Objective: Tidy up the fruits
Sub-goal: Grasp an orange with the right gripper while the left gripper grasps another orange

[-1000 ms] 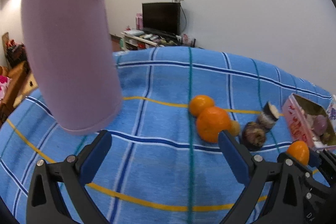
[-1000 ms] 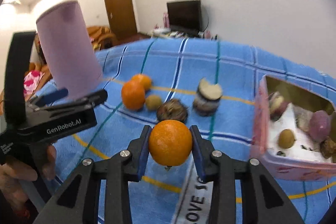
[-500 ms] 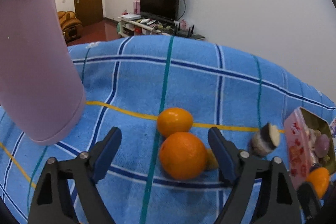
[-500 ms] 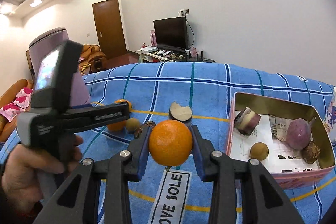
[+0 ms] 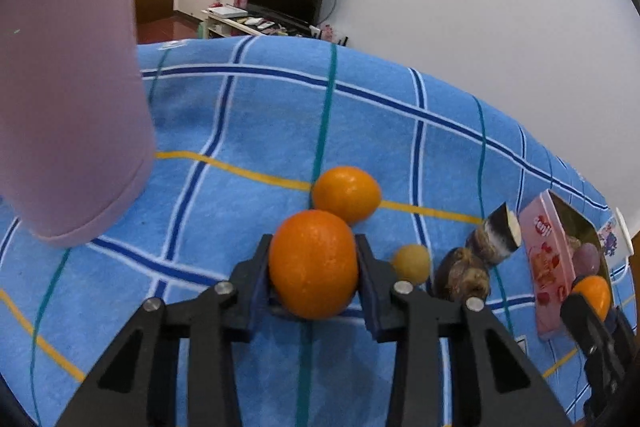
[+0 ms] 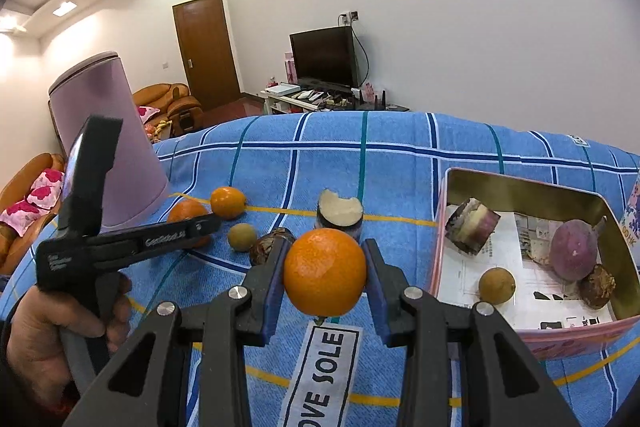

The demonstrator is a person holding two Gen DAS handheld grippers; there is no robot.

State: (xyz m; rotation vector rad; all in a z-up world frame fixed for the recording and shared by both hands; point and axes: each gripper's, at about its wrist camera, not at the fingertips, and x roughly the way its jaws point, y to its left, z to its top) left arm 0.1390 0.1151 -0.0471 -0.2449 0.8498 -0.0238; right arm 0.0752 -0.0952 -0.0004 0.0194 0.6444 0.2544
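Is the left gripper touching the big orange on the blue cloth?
Touching. In the left wrist view, the left gripper has both pads pressed against the sides of the big orange, with no gap visible.

The left gripper point(image 5: 314, 281) moves in; its wide fingers point(image 5: 256, 279) are now closing onto the big orange point(image 5: 313, 263) between them.

The blue checked cloth point(image 6: 400, 163) lies bare along its far edge and across the middle, leaving open passage there. Toward the left edge a tall mauve container point(image 6: 116, 147) stands in the way. A cluster of small fruits point(image 6: 242, 237) crowds the near centre. By the right edge the pink tin point(image 6: 472, 179), open-topped, blocks the way with its raised walls.
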